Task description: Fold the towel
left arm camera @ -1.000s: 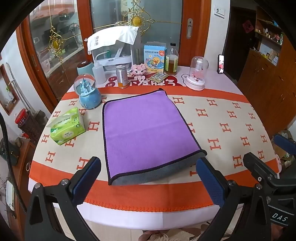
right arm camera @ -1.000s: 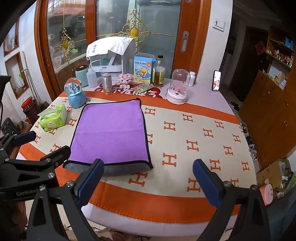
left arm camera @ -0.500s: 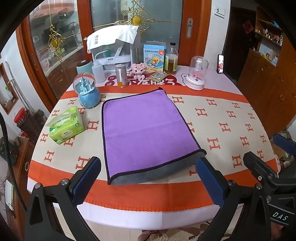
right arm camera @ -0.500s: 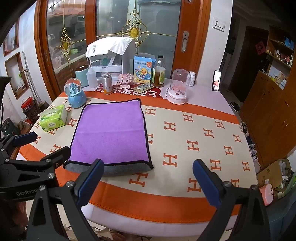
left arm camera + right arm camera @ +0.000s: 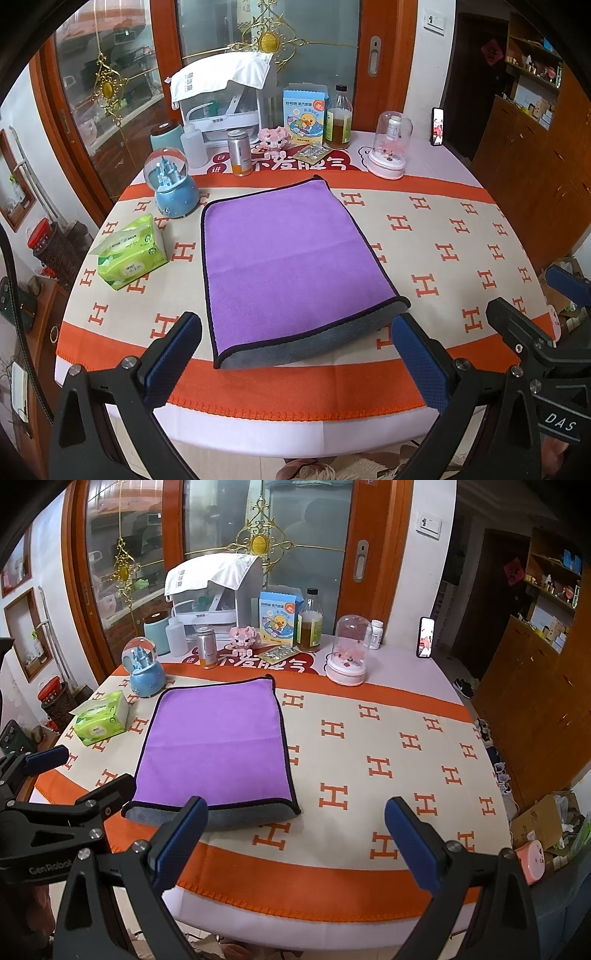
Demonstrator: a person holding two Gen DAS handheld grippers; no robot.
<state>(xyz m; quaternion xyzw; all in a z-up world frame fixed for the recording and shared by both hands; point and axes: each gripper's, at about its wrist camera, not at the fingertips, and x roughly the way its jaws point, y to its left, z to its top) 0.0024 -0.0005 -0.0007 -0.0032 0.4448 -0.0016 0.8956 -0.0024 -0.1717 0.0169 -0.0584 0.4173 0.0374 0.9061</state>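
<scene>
A purple towel [image 5: 284,258] with a black hem and a grey underside lies folded flat on the table; its grey fold runs along the near edge. It also shows in the right wrist view [image 5: 218,746]. My left gripper [image 5: 295,354] is open and empty, held above the table's near edge, just short of the towel's near edge. My right gripper [image 5: 291,838] is open and empty, held to the right of the towel's near right corner. The right gripper shows at the right of the left wrist view [image 5: 539,325], and the left gripper at the left of the right wrist view [image 5: 62,790].
The table wears an orange and cream cloth [image 5: 443,236]. A green tissue pack [image 5: 129,254] and a blue snow globe [image 5: 171,188] stand left of the towel. Bottles, a can [image 5: 239,153], a box and a glass dome [image 5: 389,151] line the back.
Both grippers have hardly moved; the view has shifted very slightly. The towel lies as before.
</scene>
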